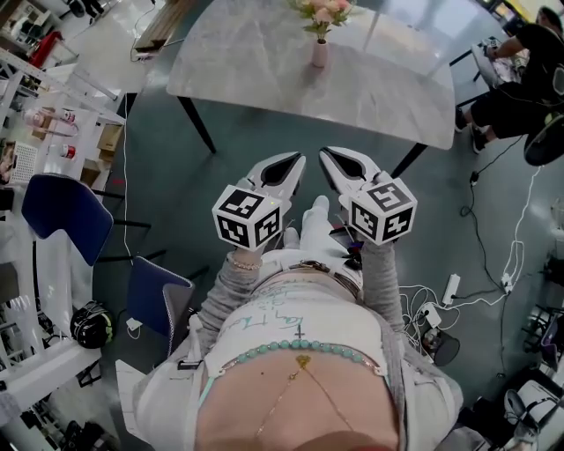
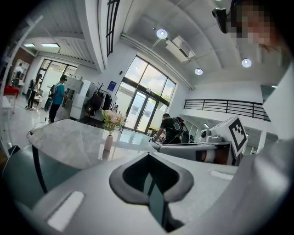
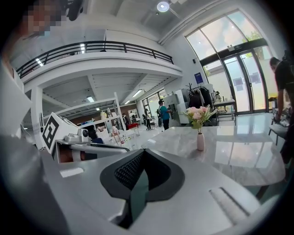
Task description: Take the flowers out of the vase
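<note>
Both the left claw (image 1: 284, 169) and right claw (image 1: 345, 166) are hovering clenched and empty, well apart from the vase (image 1: 319, 53) of flowers (image 1: 322, 12).

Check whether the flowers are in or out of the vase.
In. The pink flowers rise from the neck of the small pink vase, which stands upright on the marble table.

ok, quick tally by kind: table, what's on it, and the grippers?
Table: 1
Vase: 1
Flower bunch: 1
Grippers: 2 (left gripper, right gripper)
Total: 5
</note>
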### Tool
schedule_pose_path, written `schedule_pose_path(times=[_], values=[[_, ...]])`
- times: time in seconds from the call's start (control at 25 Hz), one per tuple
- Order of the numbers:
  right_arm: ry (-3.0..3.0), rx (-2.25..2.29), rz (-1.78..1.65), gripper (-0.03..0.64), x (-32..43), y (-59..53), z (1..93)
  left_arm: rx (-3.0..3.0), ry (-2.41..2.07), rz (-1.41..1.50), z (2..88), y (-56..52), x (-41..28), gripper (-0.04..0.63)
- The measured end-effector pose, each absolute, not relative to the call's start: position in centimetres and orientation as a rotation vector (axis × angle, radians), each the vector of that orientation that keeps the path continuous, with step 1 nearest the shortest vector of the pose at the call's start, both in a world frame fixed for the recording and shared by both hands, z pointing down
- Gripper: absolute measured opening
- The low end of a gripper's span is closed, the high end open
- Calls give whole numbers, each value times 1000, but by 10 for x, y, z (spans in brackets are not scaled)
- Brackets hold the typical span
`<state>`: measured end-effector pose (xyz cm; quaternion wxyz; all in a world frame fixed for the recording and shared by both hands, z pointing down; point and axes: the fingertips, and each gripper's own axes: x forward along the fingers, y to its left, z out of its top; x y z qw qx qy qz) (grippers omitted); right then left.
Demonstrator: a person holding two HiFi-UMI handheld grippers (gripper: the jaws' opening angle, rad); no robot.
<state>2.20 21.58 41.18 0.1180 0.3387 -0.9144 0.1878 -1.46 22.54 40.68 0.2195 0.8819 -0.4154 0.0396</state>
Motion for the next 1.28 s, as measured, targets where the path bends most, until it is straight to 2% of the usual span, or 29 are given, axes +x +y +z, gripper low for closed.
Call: schedule_pose_path(times=[1.28], values=[[-2749,847,550,25,67,55,395,2381,-1260,109,395,70,31,2]])
